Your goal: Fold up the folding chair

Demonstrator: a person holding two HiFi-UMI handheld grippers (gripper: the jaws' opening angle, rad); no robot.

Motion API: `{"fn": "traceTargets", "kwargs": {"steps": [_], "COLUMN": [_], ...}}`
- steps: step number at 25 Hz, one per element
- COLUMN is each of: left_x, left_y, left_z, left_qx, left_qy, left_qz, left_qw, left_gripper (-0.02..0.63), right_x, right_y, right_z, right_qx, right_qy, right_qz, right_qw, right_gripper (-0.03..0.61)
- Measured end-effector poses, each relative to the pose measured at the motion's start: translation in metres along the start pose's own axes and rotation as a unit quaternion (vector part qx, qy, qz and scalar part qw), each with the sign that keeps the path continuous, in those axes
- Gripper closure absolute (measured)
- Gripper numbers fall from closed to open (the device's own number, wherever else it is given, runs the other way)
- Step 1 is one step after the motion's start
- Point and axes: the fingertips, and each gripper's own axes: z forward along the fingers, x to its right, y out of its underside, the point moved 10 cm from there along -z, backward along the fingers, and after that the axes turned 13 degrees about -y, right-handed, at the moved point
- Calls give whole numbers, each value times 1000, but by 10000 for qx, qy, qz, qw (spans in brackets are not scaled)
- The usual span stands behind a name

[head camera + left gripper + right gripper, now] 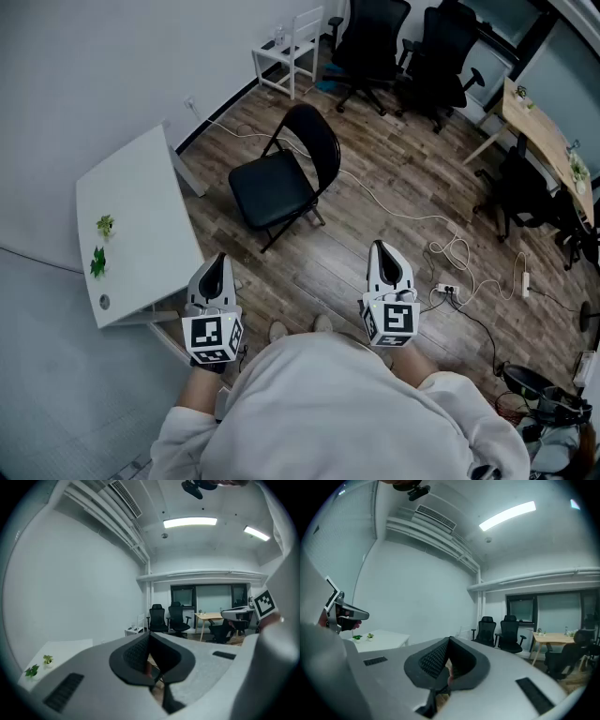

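Note:
A black folding chair [286,176] stands unfolded on the wood floor ahead of me, its seat facing left toward the white table. My left gripper [215,269] is held near my body beside the table corner, jaws shut with nothing between them. Level with it on the right, my right gripper [385,258] is shut and empty too. Both are well short of the chair. In the left gripper view the gripper [151,639] points across the room. The right gripper [449,645] likewise looks level in its own view, and the chair is mostly hidden behind the jaws.
A white table [136,225] with two small plants [101,244] stands at my left. White cables and a power strip [448,267] lie on the floor to the right. Black office chairs [412,52], a small white chair [295,47] and a wooden desk [548,145] fill the far side.

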Motion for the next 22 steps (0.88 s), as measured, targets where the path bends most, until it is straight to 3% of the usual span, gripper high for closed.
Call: {"fn": "traceTargets", "kwargs": {"steps": [9,12,13,14,15,17,22], "left_x": [6,6,7,7,8,9,21], "left_y": [3,4,3,3,4,5,3], "left_z": [3,3,3,4,5,6,10], "left_qx": [-10,101,143,162,156,108,-12], "left_qy": [-2,46,133,231,297,328,169], "left_qz": [-20,-226,-349,-451,-502,-464,-326], "left_qw": [10000,9997,9992,9986,9982,9983,9993], "left_gripper": [604,601,526,328,258,199,195], "right_x": [2,4,6,8,10,15,37], "right_y": [2,1,0,0,0,1,6], "right_z": [0,0,-1,-1,-1,-2,-12], "right_qx": [17,133,187,230,260,286,254], "right_qy": [-30,26,16,-34,-94,-118,-73], "right_qz": [-24,-42,-59,-67,-55,-68,-203], "right_qw": [10000,9999,9998,9997,9996,9995,9994], "right_gripper": [563,562,561,472,258,205,193]}}
